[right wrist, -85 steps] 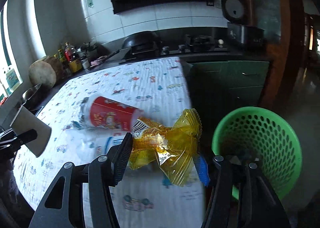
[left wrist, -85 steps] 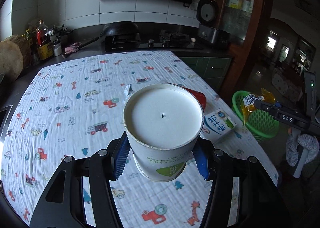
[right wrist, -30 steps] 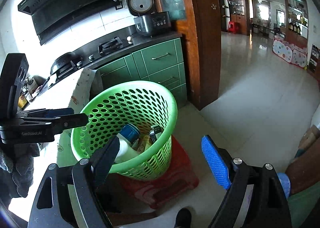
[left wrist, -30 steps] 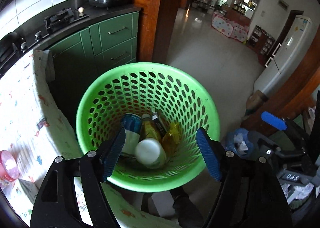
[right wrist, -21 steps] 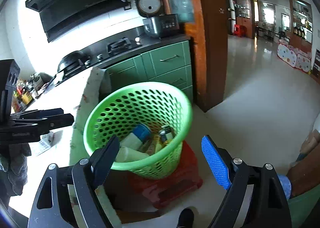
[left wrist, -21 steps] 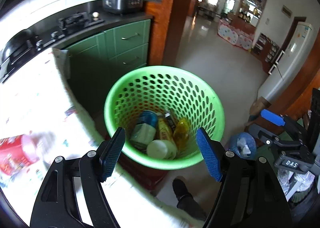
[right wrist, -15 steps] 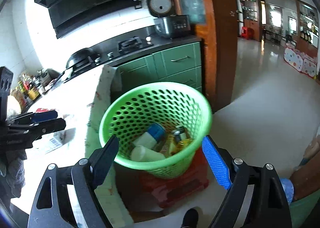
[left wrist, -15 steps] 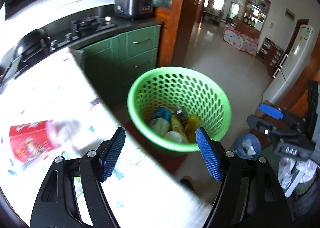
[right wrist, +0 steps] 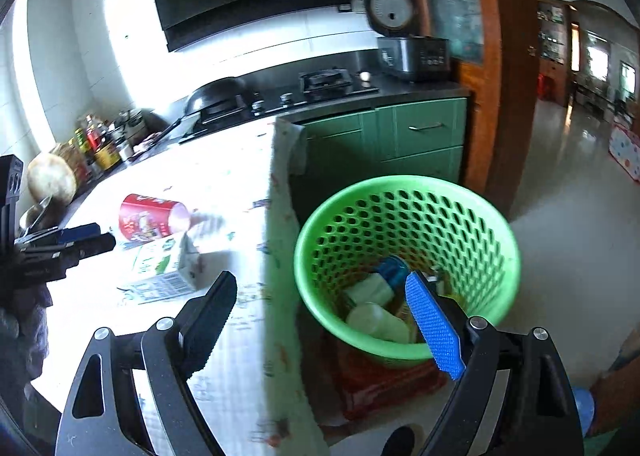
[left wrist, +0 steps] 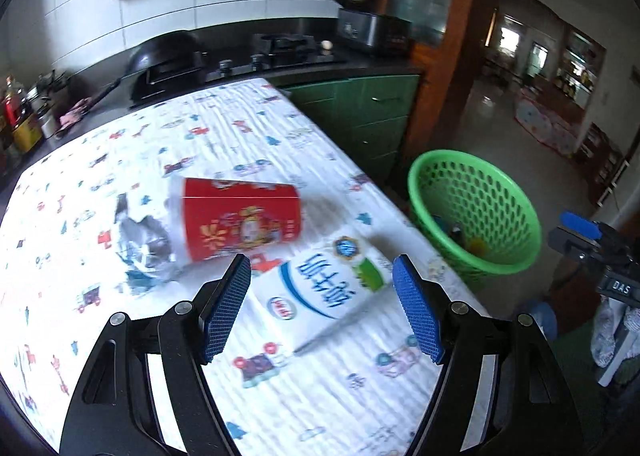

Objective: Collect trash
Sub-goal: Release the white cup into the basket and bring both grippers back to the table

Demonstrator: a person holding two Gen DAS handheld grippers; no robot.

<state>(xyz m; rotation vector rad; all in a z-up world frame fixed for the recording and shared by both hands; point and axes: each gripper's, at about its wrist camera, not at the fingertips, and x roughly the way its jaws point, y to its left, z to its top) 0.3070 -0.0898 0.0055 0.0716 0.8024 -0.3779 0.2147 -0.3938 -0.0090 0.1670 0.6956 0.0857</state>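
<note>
A: Across the worktop [left wrist: 120, 160], under the printed cloth — what's left?

B: Biggest first: green basket [left wrist: 476, 192] on the floor, just off the worktop's edge, on sth red. Prob. set there so stuff drops straight in. Already has a few bottles and a cup inside, seen from the rt wrist view.

A: And on top?

B: Red cup [left wrist: 240, 224] on its side, rim end next to crumpled foil [left wrist: 144, 244]. Milk carton [left wrist: 324, 288] lies flat just beside it, nearer the edge.

A: Tongs?

B: Left tongs [left wrist: 322, 310] are spread wide, nothing in them, hovering w/ the carton right btwn the pads — I'd say carton's the next pick. Right tongs [right wrist: 336, 320] also wide apart and empty, out over the gap btwn worktop edge and basket.

A: Progress?

B: Partway, my guess. Three bits to go.
</note>
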